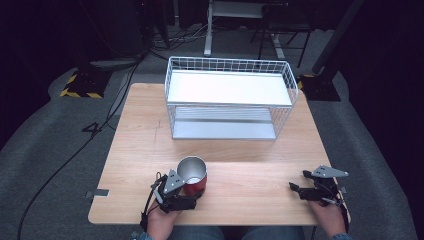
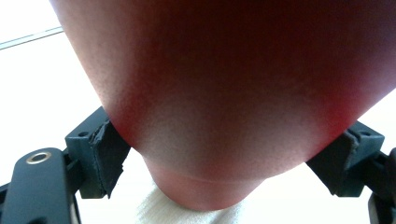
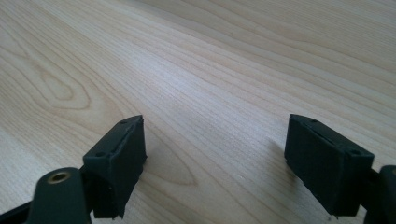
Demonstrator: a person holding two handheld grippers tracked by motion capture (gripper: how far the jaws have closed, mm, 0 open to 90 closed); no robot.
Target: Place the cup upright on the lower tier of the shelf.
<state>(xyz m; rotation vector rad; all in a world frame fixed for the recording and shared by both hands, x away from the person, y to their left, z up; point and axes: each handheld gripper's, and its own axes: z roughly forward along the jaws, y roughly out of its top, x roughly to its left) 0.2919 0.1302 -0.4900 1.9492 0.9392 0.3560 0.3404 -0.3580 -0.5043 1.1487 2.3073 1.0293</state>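
The left gripper [image 1: 192, 192] lies low at the table's near edge, its jaws squeezing the red cup [image 1: 193, 176] standing there. The right gripper [image 1: 298, 189] rests near the right corner, jaws wide apart and empty. A wire basket [image 1: 230, 97] stands on the wooden table [image 1: 250, 175], far side.

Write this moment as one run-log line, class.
left gripper: shut on red cup | right gripper: open, nothing held, low over table | wire rack: behind, untouched
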